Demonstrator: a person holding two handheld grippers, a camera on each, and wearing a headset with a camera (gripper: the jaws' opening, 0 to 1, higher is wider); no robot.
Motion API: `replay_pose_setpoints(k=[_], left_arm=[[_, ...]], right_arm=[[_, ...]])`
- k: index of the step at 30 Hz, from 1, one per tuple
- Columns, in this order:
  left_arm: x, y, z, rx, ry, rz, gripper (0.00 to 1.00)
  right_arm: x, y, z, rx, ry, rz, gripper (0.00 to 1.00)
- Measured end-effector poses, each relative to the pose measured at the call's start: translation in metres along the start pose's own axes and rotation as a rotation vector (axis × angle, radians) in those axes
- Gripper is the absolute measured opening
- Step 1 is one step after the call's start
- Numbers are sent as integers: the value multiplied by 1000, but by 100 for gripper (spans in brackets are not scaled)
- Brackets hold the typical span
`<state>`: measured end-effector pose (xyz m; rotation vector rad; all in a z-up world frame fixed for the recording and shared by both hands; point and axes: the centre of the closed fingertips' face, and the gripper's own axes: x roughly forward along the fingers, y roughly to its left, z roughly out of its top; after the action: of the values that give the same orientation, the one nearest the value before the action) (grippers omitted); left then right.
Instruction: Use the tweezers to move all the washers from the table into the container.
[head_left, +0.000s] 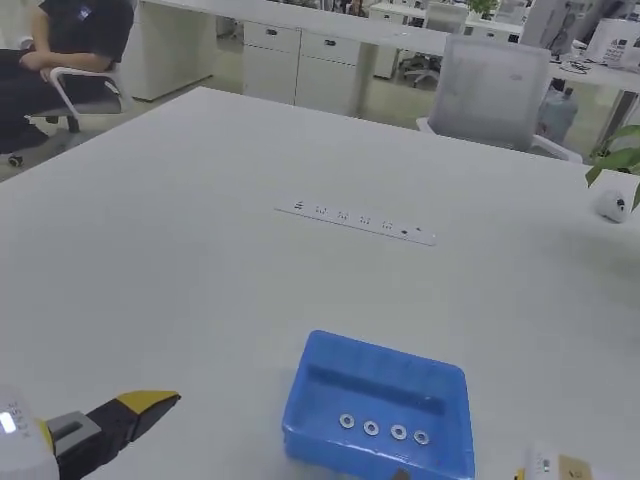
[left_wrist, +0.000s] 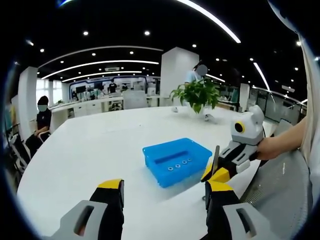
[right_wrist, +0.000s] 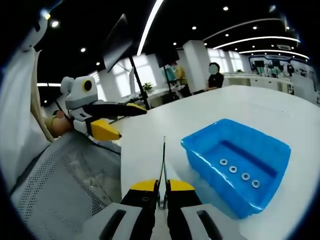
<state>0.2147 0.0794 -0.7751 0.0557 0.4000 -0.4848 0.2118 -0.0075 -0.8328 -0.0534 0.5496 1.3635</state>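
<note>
A blue container (head_left: 310, 400) stands near the front edge of the white table (head_left: 200, 260). Several small metal washers (head_left: 384, 429) lie in a row on its floor; they also show in the right gripper view as washers (right_wrist: 240, 172). My right gripper (right_wrist: 162, 187) is shut on thin tweezers (right_wrist: 163, 160), which point up beside the container (right_wrist: 200, 150). My left gripper (left_wrist: 165, 187) is open with nothing between its jaws, left of the container (left_wrist: 155, 160). In the head view the left gripper (head_left: 150, 405) sits at the bottom left.
A white power strip (head_left: 355, 221) lies flat mid-table. A grey office chair (head_left: 490, 90) stands behind the far edge, with a small white round object (head_left: 612, 205) at the right edge. A person (head_left: 60, 50) sits far left. A potted plant (left_wrist: 197, 95) stands on the table.
</note>
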Motion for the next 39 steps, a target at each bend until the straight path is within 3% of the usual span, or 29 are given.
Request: replay_pose_setpoints(k=[6,13,19,23,33,39], left_arm=[[1,-2,1,3,0,-3,66],[1,-3,1,4,2,-5,66],[1,-2,2,3,-1,-4,66],[1,-3,2,2,-3,-5,66],[2,-3,2,3,-6,-14,65],[1,-3,4,-8,-19,-17,65]], right_arm=[[2,3,4,-11,-12,8,4],[7,10,-2,-48,24,24,4],[9,17,-3,-167,54,39,3],[10,18,-1,-188,61,28,3],[-5,4,41,-131,-69,-27,3],[-9,-6,61,-135,-103,-47,3]])
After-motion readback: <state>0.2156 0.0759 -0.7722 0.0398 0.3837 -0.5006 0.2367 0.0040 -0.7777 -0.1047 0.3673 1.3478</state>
